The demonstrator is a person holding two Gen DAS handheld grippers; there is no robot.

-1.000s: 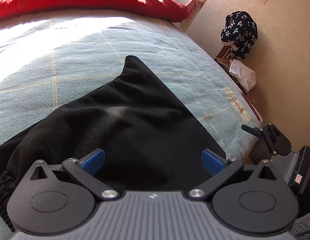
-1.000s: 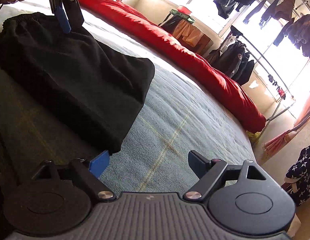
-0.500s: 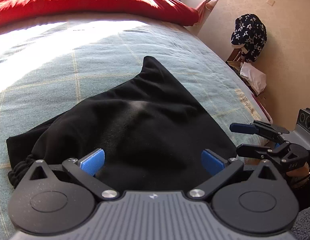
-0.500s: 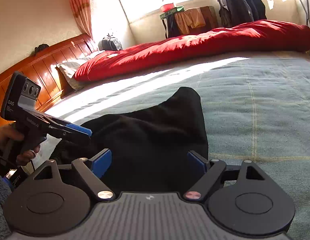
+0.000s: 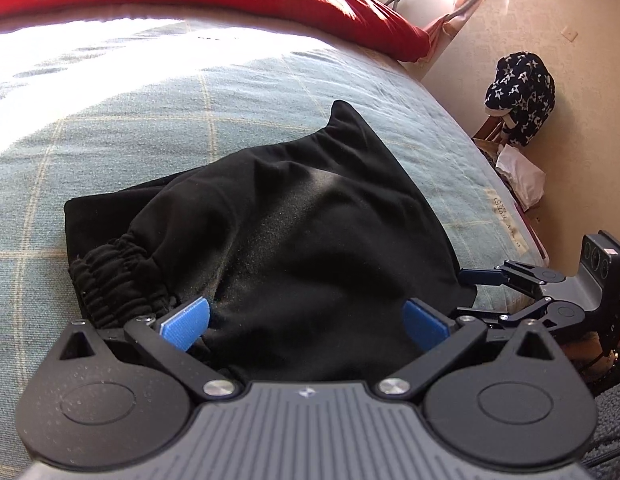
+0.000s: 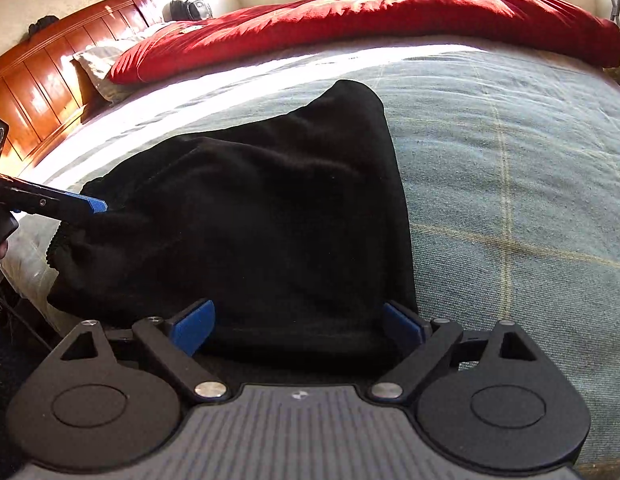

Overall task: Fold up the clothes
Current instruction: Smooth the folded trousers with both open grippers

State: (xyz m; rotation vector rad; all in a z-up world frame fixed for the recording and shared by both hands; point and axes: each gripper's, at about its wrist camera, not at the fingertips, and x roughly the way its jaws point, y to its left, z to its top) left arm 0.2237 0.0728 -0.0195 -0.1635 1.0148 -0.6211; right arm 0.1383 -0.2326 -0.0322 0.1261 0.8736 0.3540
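Observation:
A black garment (image 5: 301, 232) with an elastic waistband (image 5: 117, 276) lies bunched on the blue-green checked bedspread (image 5: 149, 120); it also shows in the right wrist view (image 6: 261, 220). My left gripper (image 5: 305, 322) is open, its blue pads either side of the cloth's near edge. My right gripper (image 6: 297, 322) is open at the garment's other near edge, with cloth between its pads. Each gripper shows in the other's view: the right one (image 5: 510, 292) at the garment's right corner, the left one (image 6: 69, 204) at the waistband side.
A red duvet (image 6: 370, 16) lies along the far side of the bed. A wooden headboard (image 6: 33, 92) and pillow stand at the left. A star-patterned dark cloth (image 5: 518, 96) and white paper sit by the wall beyond the bed's right edge.
Both grippers have moved in toward the garment's near edge. The garment has been bunched up from flat, with the waistband now showing at the left. The right gripper swung round to face the bed.

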